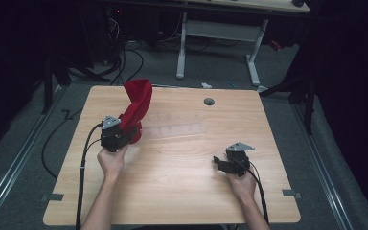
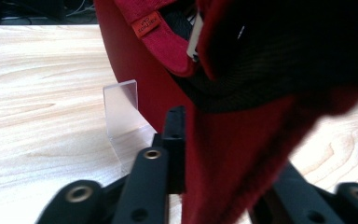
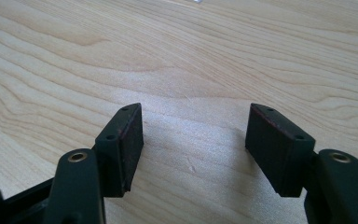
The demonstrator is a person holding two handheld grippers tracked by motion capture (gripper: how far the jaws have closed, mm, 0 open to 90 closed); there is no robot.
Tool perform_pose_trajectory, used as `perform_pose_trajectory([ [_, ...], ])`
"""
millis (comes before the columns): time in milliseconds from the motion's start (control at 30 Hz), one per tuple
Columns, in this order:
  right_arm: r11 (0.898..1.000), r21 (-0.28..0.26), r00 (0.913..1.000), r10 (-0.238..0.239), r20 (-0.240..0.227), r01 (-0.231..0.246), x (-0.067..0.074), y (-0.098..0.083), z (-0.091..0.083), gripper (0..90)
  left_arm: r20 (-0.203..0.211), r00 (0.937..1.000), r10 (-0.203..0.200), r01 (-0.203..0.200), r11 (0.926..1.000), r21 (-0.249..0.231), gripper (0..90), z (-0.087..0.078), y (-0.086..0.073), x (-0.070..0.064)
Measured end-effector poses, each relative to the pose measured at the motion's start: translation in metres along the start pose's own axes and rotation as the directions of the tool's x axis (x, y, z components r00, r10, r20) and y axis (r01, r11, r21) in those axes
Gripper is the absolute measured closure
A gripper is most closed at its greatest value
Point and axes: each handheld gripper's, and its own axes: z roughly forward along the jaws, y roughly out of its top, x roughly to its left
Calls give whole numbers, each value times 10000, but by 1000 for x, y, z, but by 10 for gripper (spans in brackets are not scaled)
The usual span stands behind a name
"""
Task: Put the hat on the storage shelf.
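A red cap (image 1: 136,103) stands up on its edge at the table's left, its top well above the wood. My left gripper (image 1: 132,134) is at its lower end. In the left gripper view the cap's red cloth (image 2: 233,158) hangs between the jaws, which stand a little apart; the left pad (image 2: 175,140) sits just beside the cloth and the right pad is hidden behind it. A small clear plastic stand (image 2: 121,112) sits on the wood behind the cap. My right gripper (image 1: 216,159) rests low at the table's right, open (image 3: 196,135), with bare wood between its pads.
The wooden table (image 1: 187,187) has a grey round plug (image 1: 209,101) near its far edge. Behind it stands another table on white legs (image 1: 181,48), with cables on the floor at the back left. A black cable (image 1: 82,167) trails off the left gripper.
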Motion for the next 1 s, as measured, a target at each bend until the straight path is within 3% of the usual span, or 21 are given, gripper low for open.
perform_pose_trajectory([
  [133,10000,-3,10000,-5,-12,5,0,0,0,370,-66,10000,31,-31,10000,13,608,-3,1,-1],
  [333,10000,-3,10000,-8,-15,8,0,0,0,369,-331,9973,657,-658,9978,-21,480,-7,0,-2],
  [867,10000,4,10000,-26,-22,26,0,0,0,368,-274,9940,1057,-1049,9941,284,414,-24,3,-11],
  [1000,10000,10,10000,-26,-20,26,0,0,0,368,-279,9948,983,-977,9950,227,410,-31,4,-10],
])
